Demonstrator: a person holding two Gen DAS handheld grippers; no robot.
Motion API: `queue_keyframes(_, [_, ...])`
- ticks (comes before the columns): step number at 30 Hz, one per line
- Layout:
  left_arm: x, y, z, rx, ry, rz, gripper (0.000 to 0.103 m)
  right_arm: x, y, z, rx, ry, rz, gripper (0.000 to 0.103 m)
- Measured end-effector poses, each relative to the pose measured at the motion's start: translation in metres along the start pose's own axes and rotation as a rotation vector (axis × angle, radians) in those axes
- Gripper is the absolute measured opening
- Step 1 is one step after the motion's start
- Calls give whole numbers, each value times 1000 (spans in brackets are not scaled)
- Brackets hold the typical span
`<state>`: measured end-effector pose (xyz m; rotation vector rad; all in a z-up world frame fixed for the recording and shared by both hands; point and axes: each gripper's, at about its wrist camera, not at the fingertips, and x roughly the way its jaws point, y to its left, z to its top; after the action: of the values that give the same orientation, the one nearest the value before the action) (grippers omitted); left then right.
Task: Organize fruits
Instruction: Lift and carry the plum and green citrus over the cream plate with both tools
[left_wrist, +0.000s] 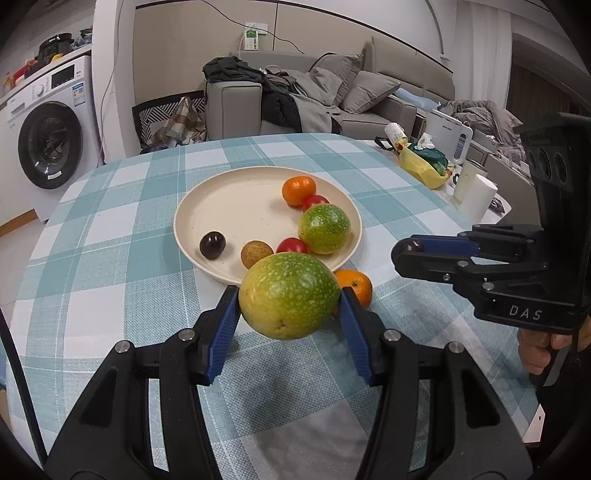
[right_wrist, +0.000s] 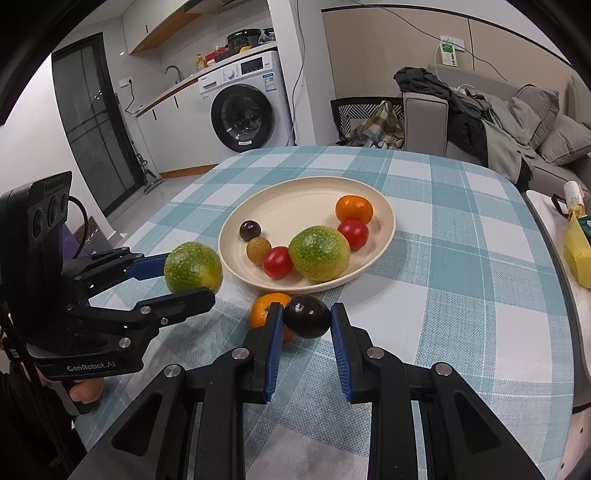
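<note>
My left gripper (left_wrist: 288, 301) is shut on a big green-yellow fruit (left_wrist: 288, 295), held just above the checked cloth in front of the cream plate (left_wrist: 236, 206). My right gripper (right_wrist: 307, 319) is shut on a small dark round fruit (right_wrist: 307, 315), near the plate's front rim. A mandarin (right_wrist: 263, 308) lies on the cloth behind its left finger. On the plate (right_wrist: 295, 206) sit a second green fruit (right_wrist: 319, 253), two red tomatoes (right_wrist: 277, 262), a mandarin (right_wrist: 354, 209), a brown fruit (right_wrist: 258, 250) and a dark one (right_wrist: 250, 230). Each gripper shows in the other's view: the right gripper (left_wrist: 404, 251), the left gripper (right_wrist: 188, 282).
A yellow bag (left_wrist: 421, 166), white cups (left_wrist: 478, 197) and a kettle (left_wrist: 448, 134) crowd a side surface to the right of the table. Beyond the table's far edge stand a sofa (left_wrist: 236, 107) with clothes and a washing machine (left_wrist: 51, 144).
</note>
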<state>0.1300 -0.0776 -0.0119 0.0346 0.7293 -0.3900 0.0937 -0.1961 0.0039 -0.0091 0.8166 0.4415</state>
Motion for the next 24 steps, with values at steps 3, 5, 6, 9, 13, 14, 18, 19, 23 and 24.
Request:
queue_keyframes(3, [-3, 3, 3, -9, -10, 7, 51, -1, 0, 2, 8, -11, -1, 27])
queue_keyframes(5, [-3, 5, 5, -16, -15, 12, 51, -2, 0, 3, 13, -19, 2, 27])
queue_keyframes(6, [-4, 7, 6, -20, -18, 13, 51, -2, 0, 4, 16, -25, 2, 27])
queue_keyframes(9, [-4, 9, 9, -27, -24, 17, 51, -3, 1, 7, 26, -37, 5, 27])
queue_keyframes(13, [-4, 14, 15, -36, -32, 23, 51, -4, 1, 15, 24, -51, 2, 27])
queue_keyframes(14, [-4, 15, 17, -38, -34, 24, 51, -5, 1, 17, 23, -55, 2, 27])
queue_keyframes(18, [-2, 21, 23, -46, -41, 32, 51, -5, 0, 24, 27, -64, 2, 27])
queue_keyframes(19, [-1, 22, 25, -48, -41, 34, 51, -4, -1, 25, 30, -64, 3, 27])
queue_keyframes(23, [4, 28, 30, -59, -44, 42, 51, -2, -3, 29, 39, -65, 5, 27])
queue_keyframes(24, [6, 29, 32, -62, -44, 44, 51, -1, -3, 30, 40, -66, 7, 27])
